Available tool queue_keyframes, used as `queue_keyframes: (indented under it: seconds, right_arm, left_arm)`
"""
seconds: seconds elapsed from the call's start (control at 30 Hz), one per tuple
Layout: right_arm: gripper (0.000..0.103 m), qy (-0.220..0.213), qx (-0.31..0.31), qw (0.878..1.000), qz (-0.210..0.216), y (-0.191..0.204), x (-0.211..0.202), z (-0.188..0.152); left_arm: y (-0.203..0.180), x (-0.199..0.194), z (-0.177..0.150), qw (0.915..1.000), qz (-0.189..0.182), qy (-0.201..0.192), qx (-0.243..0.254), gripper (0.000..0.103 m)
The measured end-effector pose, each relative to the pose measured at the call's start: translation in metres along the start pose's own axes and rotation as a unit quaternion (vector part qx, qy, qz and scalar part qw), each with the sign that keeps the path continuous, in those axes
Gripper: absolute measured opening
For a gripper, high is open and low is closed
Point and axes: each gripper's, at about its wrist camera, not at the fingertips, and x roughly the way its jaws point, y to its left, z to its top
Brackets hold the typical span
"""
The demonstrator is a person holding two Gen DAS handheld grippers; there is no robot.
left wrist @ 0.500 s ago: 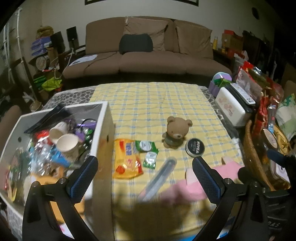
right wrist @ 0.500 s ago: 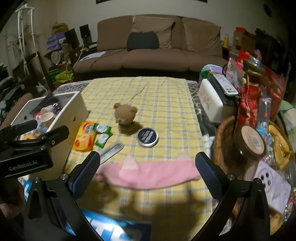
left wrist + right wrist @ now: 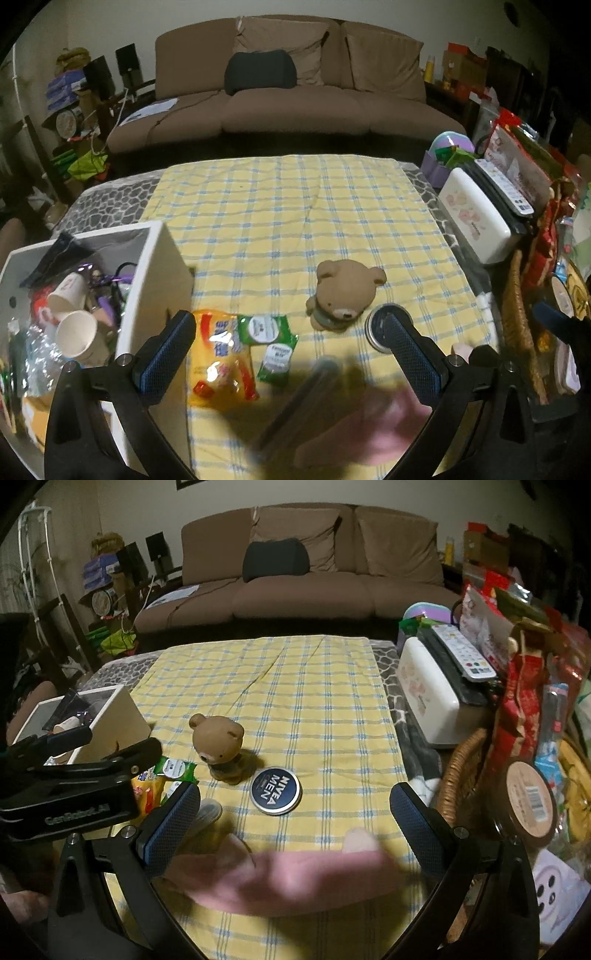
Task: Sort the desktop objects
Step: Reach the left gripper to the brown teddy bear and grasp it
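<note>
**Both tongs apart and empty over unsorted table items**

Left wrist view: The left gripper [image 3: 290, 354] hangs over the near part of the yellow checked cloth [image 3: 280, 206], jaws spread wide, nothing between the pads. Just left of it stands a white box [image 3: 162, 280] already holding paper cups and wrappers. On the cloth lie a yellow snack bag [image 3: 218, 362], two green packets [image 3: 266, 332], a bear figure [image 3: 341, 295] and, partly behind the right finger, a dark round tin [image 3: 373, 325]. A clear tube [image 3: 295, 395] and a pink cloth item [image 3: 369, 432] lie nearest, both blurred.

Right wrist view: The right gripper [image 3: 295, 827] is likewise fully apart and empty, above the pink cloth item [image 3: 295, 878]. The tin [image 3: 276, 790] lies flat just beyond it, touching nothing; the bear figure [image 3: 218, 744] stands upright beside it. A wicker basket [image 3: 461, 771] of goods sits to the right.

Handling judgement: The tin looks rigid, smooth and probably slippery; grip across its rim. The pink item appears soft and light; pinch a bunched fold at mid-length. The bear's hardness cannot be told; take it across the head.
</note>
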Motion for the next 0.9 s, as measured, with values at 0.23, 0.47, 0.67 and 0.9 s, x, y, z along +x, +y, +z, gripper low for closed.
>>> queue_keyframes:
  seconds: [0.23, 0.47, 0.67, 0.9]
  right_arm:
    - [0.103, 0.001, -0.003, 1.000, -0.005, -0.006, 0.014, 0.003]
    - [0.103, 0.013, -0.005, 1.000, -0.005, -0.018, 0.024, -0.003]
    - [0.103, 0.023, 0.012, 1.000, 0.011, -0.026, 0.030, -0.008]
    - [0.103, 0.028, 0.003, 0.999, 0.014, -0.024, 0.032, -0.011]
  left_arm:
    - [-0.003, 0.031, 0.010, 0.9999, -0.003, 0.012, 0.007, 0.103]
    - [-0.009, 0.069, 0.022, 0.9990, -0.027, 0.025, 0.026, 0.103]
    - [-0.015, 0.085, 0.027, 0.9978, -0.054, 0.022, 0.032, 0.103]
    - [-0.021, 0.072, 0.026, 0.9962, -0.075, -0.001, 0.044, 0.102]
